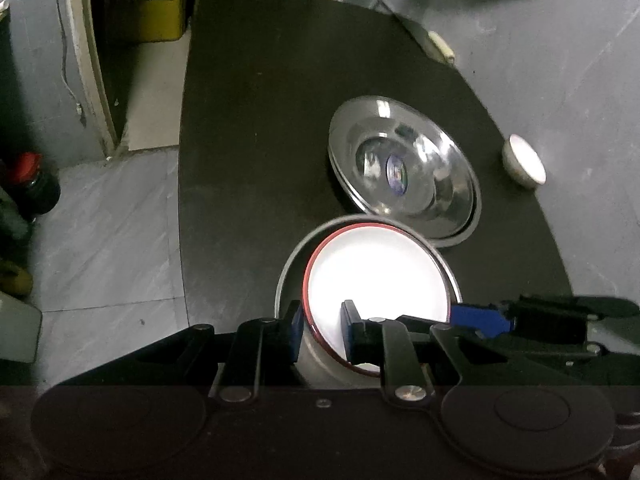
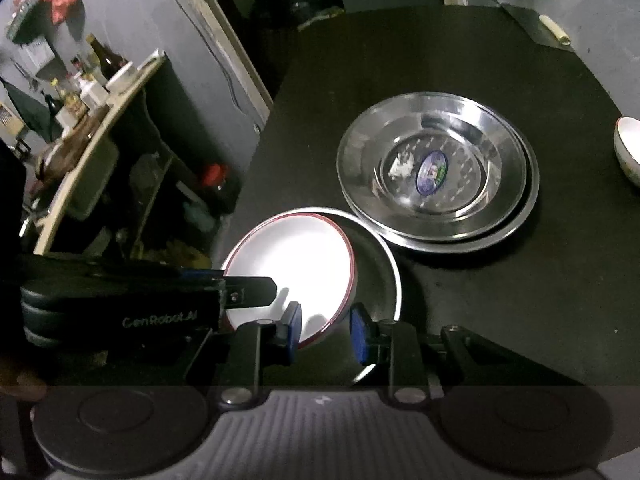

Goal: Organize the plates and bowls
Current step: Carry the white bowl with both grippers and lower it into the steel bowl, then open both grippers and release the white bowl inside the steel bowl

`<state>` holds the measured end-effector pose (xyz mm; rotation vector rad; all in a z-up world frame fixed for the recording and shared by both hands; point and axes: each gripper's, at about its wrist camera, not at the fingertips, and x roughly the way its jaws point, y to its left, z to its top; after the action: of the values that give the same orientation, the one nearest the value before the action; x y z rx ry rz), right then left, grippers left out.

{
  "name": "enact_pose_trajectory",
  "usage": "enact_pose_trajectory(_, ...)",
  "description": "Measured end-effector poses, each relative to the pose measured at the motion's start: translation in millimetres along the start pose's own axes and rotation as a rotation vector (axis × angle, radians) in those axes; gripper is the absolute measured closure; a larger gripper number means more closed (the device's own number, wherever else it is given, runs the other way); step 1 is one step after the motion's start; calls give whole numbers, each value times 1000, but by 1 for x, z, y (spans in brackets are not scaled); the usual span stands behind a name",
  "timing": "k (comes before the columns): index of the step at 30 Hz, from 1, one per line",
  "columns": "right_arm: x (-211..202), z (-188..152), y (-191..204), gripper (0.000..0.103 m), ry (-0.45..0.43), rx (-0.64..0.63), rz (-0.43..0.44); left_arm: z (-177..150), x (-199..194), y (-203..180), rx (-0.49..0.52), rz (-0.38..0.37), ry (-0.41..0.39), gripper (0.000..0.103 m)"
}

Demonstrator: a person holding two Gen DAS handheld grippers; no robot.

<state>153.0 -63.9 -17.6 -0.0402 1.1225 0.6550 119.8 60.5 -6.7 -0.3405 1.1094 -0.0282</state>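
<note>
1. A white bowl with a red rim (image 1: 372,276) (image 2: 296,268) sits tilted inside a shallow steel plate (image 1: 288,264) (image 2: 384,276) on the dark surface (image 1: 256,120) (image 2: 460,60); the bowl holds nothing.
2. Just beyond it, touching or nearly touching, lie two stacked steel plates (image 1: 404,168) (image 2: 436,172). The upper one carries an oval sticker at its centre and is otherwise bare.
3. A small white bowl (image 1: 524,162) (image 2: 628,148) stands well apart, near the far right edge of the surface.
4. The left hand-held gripper (image 1: 322,330) (image 2: 256,290) is clenched on the near-left rim of the red-rimmed bowl: one blue pad is outside the wall, the other inside.
5. The right hand-held gripper (image 2: 326,330) (image 1: 480,318) is nearly closed over the same bowl's right rim, one pad inside the bowl and one outside above the steel plate; whether the pads press on the rim I cannot tell.
6. The steel plates are round, polished and mirror-like, with wide sloping rims. The red-rimmed bowl is smooth and glossy, glaring under the light. The surface is matt black with a curved edge.
</note>
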Motion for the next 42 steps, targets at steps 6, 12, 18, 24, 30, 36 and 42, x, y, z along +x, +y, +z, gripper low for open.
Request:
enact_pose_trajectory(6,6,-3,-3,72,29,19,-15,1,2,2,11,-8,13,81)
enact_pose_trajectory(12,6,-5,-1,72,24,20,-35,3,4,-1,27,-5,19,82)
enact_pose_trajectory(18,2,-6,-1,70,10,42,-44,2,-1,-2,48,-7,9,80)
enact_pose_trajectory(24,-8,-11,1,60,-27,57,-59,2,-13,0,53,-28,-14,77)
enact_pose_trajectory(30,-19,-17,4,55,-74,85,-67,0,-26,3,69,-55,-40,65)
enact_pose_trajectory(36,-38,-23,-2,49,-163,141,-81,2,-49,12,76,-120,-128,54)
enact_pose_trajectory(42,-59,-23,-13,36,-260,204,-121,6,-66,13,71,-118,-230,25)
